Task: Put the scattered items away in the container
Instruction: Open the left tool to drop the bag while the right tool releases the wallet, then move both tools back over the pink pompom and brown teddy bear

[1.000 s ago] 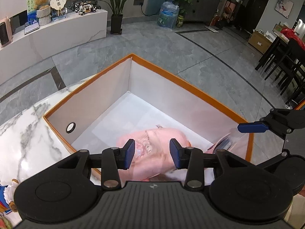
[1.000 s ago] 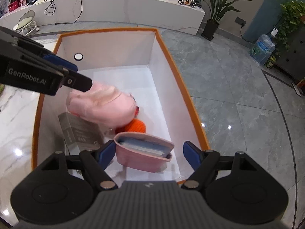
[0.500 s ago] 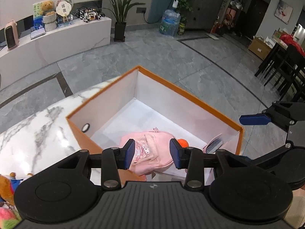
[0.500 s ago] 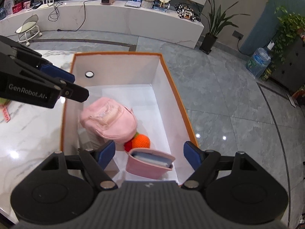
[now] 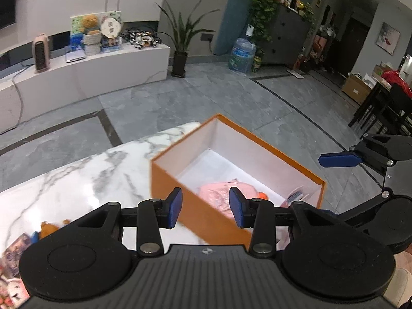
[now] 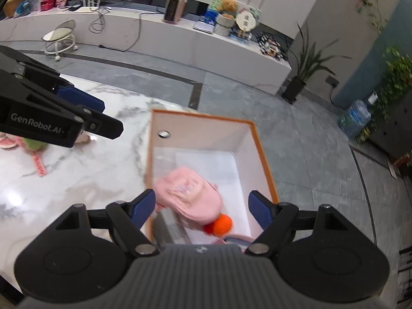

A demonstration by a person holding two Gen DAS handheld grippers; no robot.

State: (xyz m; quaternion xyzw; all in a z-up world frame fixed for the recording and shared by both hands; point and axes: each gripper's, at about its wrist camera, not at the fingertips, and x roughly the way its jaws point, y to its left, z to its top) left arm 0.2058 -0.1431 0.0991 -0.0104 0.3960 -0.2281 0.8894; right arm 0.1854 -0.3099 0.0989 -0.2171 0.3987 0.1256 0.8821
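An orange box with white inside (image 5: pixel 260 139) (image 6: pixel 262 152) stands on the marble table. Inside lie a pink pouch (image 5: pixel 221 193) (image 6: pixel 188 193), an orange ball (image 6: pixel 222 222), a grey box (image 6: pixel 170 228) and a pink case with blue contents (image 5: pixel 296 194). My left gripper (image 5: pixel 205 208) is open and empty, held above the box's near side. My right gripper (image 6: pixel 202 206) is open and empty, high above the box's near end. Each gripper shows in the other's view, the right one (image 5: pixel 340 159) and the left one (image 6: pixel 85 118).
Small toys and cards (image 5: pixel 15 247) lie on the marble table (image 5: pixel 77 180) at the left. A pink strip (image 6: pixel 38 164) and soft toys (image 6: pixel 15 141) lie on the table under the left gripper. The table edge drops to grey floor (image 6: pixel 322 154) beyond the box.
Both grippers have risen and pulled back from the box, which now looks smaller. The pink pouch and the pink case stay in the box. Both grippers stay open.
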